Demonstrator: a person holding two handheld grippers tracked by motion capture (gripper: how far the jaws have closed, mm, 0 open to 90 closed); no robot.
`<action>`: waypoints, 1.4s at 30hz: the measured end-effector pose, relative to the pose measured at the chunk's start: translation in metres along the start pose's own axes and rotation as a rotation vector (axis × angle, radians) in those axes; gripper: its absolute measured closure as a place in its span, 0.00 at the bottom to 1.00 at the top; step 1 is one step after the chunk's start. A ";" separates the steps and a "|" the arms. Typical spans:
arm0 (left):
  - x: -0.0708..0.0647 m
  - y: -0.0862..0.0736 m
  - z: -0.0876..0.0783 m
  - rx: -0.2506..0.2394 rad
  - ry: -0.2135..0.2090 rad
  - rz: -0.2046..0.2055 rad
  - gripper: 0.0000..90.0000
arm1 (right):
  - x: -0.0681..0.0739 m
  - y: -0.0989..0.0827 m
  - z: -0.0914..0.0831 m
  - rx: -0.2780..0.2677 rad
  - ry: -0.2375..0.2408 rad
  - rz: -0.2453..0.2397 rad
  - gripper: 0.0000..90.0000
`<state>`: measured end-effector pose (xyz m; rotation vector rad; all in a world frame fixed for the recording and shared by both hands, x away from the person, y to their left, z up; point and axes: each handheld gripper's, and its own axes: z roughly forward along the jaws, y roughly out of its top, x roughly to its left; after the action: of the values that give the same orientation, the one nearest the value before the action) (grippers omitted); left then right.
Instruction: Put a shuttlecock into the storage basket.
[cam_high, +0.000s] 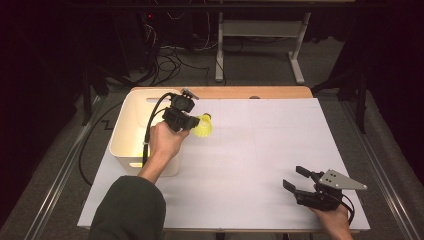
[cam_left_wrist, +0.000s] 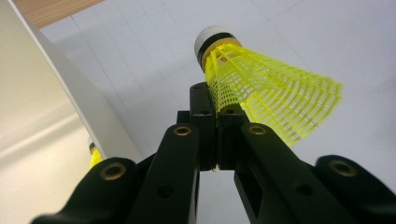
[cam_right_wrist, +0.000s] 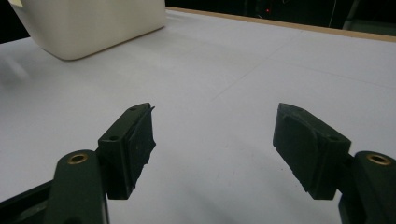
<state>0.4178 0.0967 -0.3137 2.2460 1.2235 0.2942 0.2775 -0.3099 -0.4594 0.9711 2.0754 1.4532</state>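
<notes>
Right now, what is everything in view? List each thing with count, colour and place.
shuttlecock: one, yellow skirt with white cap, pinched by its skirt edge in the left gripper, beside the bin's right wall
second shuttlecock: one, yellow, partly hidden, inside the bin
bin: one, cream, far left of the table
table: one, white top with wooden far edge
desk frame: one, grey, on the floor behind the table
cables: several, dark, floor behind
left gripper: black, shut on the shuttlecock
right gripper: black, open, near right corner
</notes>
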 end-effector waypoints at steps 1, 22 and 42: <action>0.000 0.000 0.000 0.000 0.001 0.000 0.99 | 0.000 0.000 0.000 0.000 0.000 0.000 0.33; 0.012 -0.001 -0.012 -0.007 0.014 -0.013 0.99 | 0.000 0.000 0.000 0.000 0.000 0.000 0.33; 0.025 -0.004 -0.027 -0.029 0.026 -0.030 0.99 | 0.000 0.000 0.000 -0.002 -0.001 0.004 0.33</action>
<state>0.4171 0.1288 -0.2954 2.2042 1.2574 0.3286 0.2775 -0.3101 -0.4594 0.9754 2.0715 1.4560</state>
